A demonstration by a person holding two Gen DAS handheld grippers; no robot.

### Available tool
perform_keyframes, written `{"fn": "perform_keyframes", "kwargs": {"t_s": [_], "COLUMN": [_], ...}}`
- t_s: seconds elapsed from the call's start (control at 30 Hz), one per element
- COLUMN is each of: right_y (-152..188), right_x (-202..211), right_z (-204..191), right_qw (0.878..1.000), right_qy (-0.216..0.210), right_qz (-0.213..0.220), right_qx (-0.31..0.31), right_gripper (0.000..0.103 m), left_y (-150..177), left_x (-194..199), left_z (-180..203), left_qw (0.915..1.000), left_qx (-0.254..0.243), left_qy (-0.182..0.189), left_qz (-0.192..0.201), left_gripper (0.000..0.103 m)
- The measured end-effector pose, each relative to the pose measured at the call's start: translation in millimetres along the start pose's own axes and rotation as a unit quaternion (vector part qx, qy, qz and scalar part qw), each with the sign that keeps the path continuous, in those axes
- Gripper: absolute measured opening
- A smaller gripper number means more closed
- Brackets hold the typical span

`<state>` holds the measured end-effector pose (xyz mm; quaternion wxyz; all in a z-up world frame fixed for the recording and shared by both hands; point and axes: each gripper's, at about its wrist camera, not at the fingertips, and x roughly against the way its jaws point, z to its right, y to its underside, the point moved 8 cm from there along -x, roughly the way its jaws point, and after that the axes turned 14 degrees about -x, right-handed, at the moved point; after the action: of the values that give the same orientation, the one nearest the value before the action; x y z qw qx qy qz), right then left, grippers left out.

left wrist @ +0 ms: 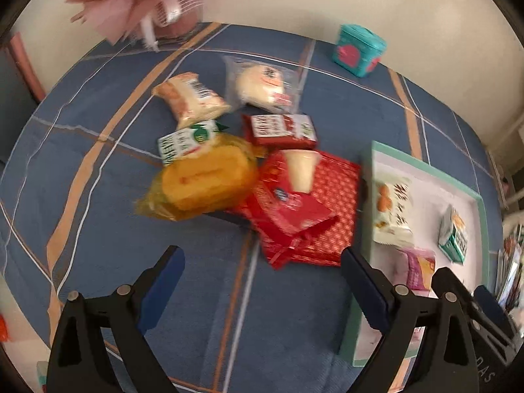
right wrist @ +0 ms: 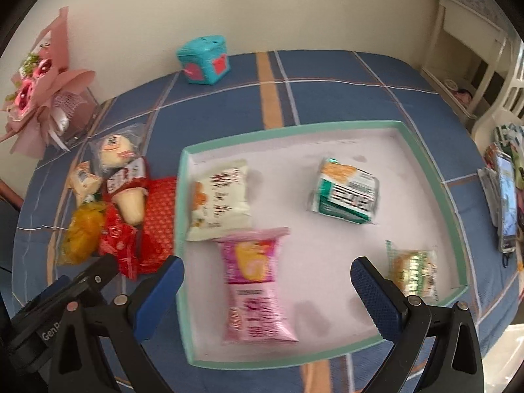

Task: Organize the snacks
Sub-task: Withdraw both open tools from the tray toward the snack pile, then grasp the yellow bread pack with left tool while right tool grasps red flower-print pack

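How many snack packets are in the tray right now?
4 in the tray: a white packet at the left, a green packet at the far right, a pink packet at the near middle, and a small green-and-yellow packet in the near right corner. None looks hidden.

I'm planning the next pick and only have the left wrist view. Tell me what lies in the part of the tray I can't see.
Observer: A small yellow-green packet lies in the near right corner of the tray.
Operator: Describe the pink one in full.
Observer: The pink packet you glimpse has a second pink packet end to end with it, nearer the front wall.
Operator: Report the right tongs.
Observer: The right tongs stand open and empty over those pink packets.
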<state>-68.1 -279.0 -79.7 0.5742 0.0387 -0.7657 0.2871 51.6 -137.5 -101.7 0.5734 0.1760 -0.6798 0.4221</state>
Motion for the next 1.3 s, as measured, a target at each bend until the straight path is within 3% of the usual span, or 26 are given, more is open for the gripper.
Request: {"fn": "perform_keyframes", "kwargs": {"t_s": [0.37, 0.6, 0.77, 1.1, 1.3], "right_y": [13.0, 25.0, 31.7, 41.8, 44.6], "right_x": [-1.7, -14.6, -14.3, -18.3, -30.1], "right_z": [-48.6, -67.5, -85.1, -118.9, -131.5], "right_qw": [0.998, 0.998, 0.995, 0.988, 0.988], "right_qy": [-0.041, -0.043, -0.093, -0.134, -0.105], "right_qz": [0.019, -0.012, -0.027, -0.034, -0.026], "right_qx": [0.035, 0.049, 0.036, 0.067, 0.114], "right_gripper": [0.103, 0.103, 0.103, 0.103, 0.103], "left_y": [-0.4, 1.4, 1.6, -6.9, -16.4], "left_x": [2.1, 5.5, 5.9, 2.8, -2.5], "left_z": [-52.5, -92.0, -112.6, -107.2, -98.4], "left_qw": [0.9979, 0.9942, 0.9916, 0.9938, 0.9961], "left_qx": [0.062, 0.103, 0.125, 0.108, 0.085], "left_qy": [-0.011, -0.024, -0.020, 0.010, 0.015], "left_qz": [0.011, 0.022, 0.028, 0.026, 0.016], "left_gripper": [0.096, 0.096, 0.096, 0.096, 0.096]}}
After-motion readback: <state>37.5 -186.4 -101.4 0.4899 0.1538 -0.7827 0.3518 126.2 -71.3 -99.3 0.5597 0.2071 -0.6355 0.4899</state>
